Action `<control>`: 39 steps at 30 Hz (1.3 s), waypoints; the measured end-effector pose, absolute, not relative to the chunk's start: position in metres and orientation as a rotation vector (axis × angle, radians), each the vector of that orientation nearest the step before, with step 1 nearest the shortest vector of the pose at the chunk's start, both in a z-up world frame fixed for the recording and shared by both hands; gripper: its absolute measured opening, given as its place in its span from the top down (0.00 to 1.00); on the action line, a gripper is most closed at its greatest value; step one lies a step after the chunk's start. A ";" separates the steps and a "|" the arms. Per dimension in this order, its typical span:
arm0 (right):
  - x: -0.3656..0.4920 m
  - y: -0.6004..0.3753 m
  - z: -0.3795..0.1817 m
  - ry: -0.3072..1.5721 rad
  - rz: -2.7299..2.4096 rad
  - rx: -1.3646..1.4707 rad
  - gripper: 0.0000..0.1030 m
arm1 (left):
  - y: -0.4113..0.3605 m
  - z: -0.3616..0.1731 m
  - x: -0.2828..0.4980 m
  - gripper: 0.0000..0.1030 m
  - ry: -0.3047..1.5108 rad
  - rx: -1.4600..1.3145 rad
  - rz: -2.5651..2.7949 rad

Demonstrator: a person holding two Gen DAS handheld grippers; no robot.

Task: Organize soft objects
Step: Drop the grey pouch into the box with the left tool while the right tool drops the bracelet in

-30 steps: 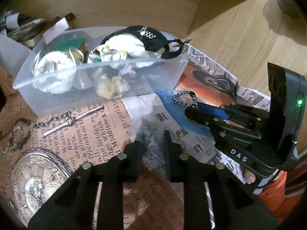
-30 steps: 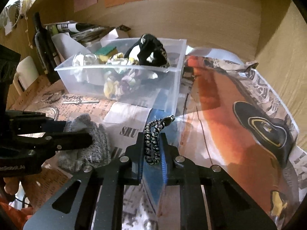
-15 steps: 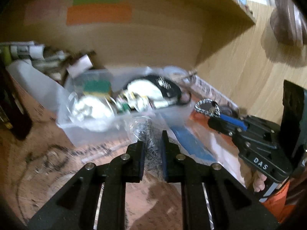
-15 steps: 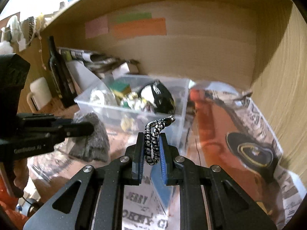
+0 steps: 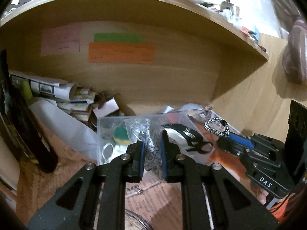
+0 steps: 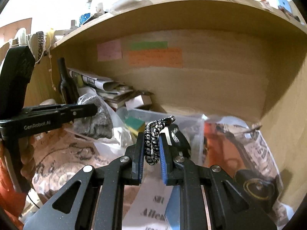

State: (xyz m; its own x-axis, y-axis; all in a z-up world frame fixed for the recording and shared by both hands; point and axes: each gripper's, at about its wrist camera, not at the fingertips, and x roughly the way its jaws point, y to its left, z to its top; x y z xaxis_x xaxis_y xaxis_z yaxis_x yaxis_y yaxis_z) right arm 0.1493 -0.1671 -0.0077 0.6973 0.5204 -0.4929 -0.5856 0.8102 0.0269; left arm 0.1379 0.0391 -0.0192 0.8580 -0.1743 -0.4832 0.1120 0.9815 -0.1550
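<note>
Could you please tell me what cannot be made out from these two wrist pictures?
- Writing on the orange note: blurred in both views.
- Bottom of the plastic bin: hidden by the left gripper and its bagged grey cloth.
- Lower end of the braided cord: hidden between the right gripper fingers.
- Table surface, right wrist view: motion-blurred.

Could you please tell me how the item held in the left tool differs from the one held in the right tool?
The left tool grips a grey knitted bundle in clear plastic; the right tool grips a black-and-white braided cord loop, unwrapped. The bundle is bulky and fills its tool's gap; the cord loop is thin. Both are soft, clamped and held near the clear bin.
</note>
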 end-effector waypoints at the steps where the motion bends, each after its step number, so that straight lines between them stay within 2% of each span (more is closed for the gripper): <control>1: 0.152 -0.164 -0.007 0.503 0.623 -0.139 0.87 | 0.041 -0.019 0.142 0.86 0.518 -0.122 -0.145; 7: 0.172 -0.142 -0.010 0.522 0.640 -0.178 0.87 | 0.047 -0.031 0.169 0.86 0.555 -0.125 -0.143; 21: 0.222 -0.114 -0.065 0.724 0.618 -0.199 0.87 | 0.046 -0.083 0.217 0.86 0.706 -0.127 -0.148; 24: 0.224 -0.113 -0.073 0.755 0.615 -0.209 0.84 | 0.046 -0.090 0.218 0.84 0.721 -0.117 -0.131; 26: 0.224 -0.112 -0.074 0.758 0.606 -0.219 0.84 | 0.046 -0.090 0.216 0.76 0.726 -0.110 -0.129; 27: 0.223 -0.113 -0.073 0.757 0.604 -0.223 0.79 | 0.046 -0.090 0.214 0.73 0.726 -0.110 -0.128; 29: 0.221 -0.112 -0.072 0.756 0.606 -0.223 0.69 | 0.048 -0.090 0.210 0.52 0.727 -0.116 -0.121; 31: 0.220 -0.113 -0.071 0.752 0.603 -0.224 0.60 | 0.050 -0.088 0.202 0.42 0.705 -0.121 -0.098; 39: 0.207 -0.117 -0.059 0.719 0.614 -0.218 0.58 | 0.057 -0.071 0.177 0.40 0.661 -0.137 -0.087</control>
State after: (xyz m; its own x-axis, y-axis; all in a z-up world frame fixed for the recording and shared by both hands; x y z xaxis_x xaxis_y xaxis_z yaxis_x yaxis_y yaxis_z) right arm 0.2074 -0.1175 -0.0587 0.5870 0.4496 -0.6732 -0.5942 0.8041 0.0188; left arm 0.1768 0.0575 -0.0713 0.7864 -0.1241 -0.6051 0.0370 0.9873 -0.1545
